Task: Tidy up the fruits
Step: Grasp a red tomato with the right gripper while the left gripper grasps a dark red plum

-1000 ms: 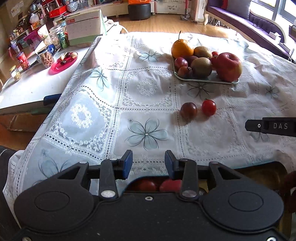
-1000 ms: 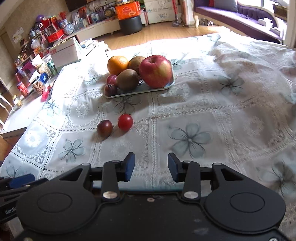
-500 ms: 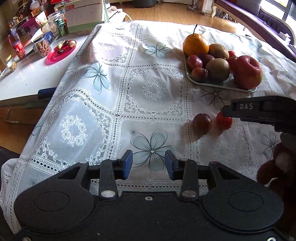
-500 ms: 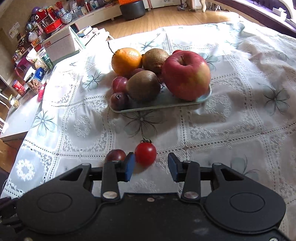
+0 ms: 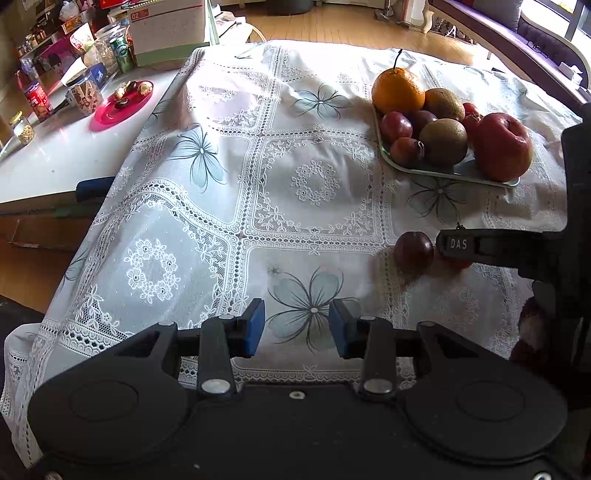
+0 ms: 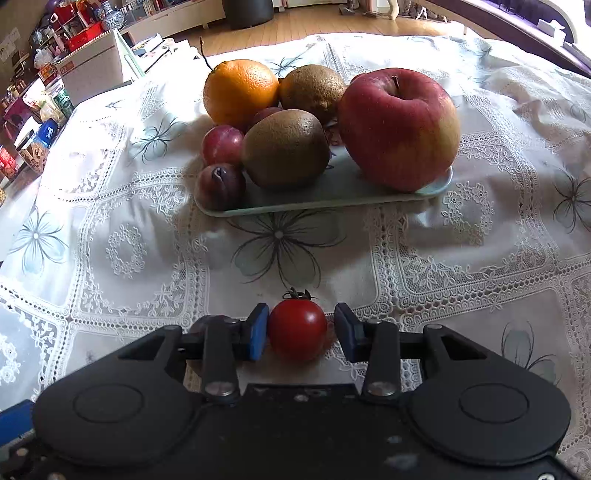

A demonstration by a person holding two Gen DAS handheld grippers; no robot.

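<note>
A red cherry tomato (image 6: 297, 329) lies on the lace tablecloth between the open jaws of my right gripper (image 6: 301, 330); the left pad is close to it, the right pad stands apart. A dark plum (image 5: 413, 251) lies just left of it, beside the right gripper's finger (image 5: 458, 244). A pale green tray (image 6: 332, 195) holds an apple (image 6: 399, 127), an orange (image 6: 240, 90), two kiwis and small plums. The tray also shows in the left wrist view (image 5: 436, 171). My left gripper (image 5: 296, 328) is open and empty above the cloth near the front edge.
A white side table (image 5: 55, 155) at the left carries a pink plate (image 5: 123, 105), jars and cans. The tablecloth (image 5: 258, 184) hangs over the front and left edges. A purple sofa (image 5: 517, 33) stands far right.
My right gripper moved forward and down so the cherry tomato now sits between its jaws. The left gripper moved forward over the cloth, still open.
</note>
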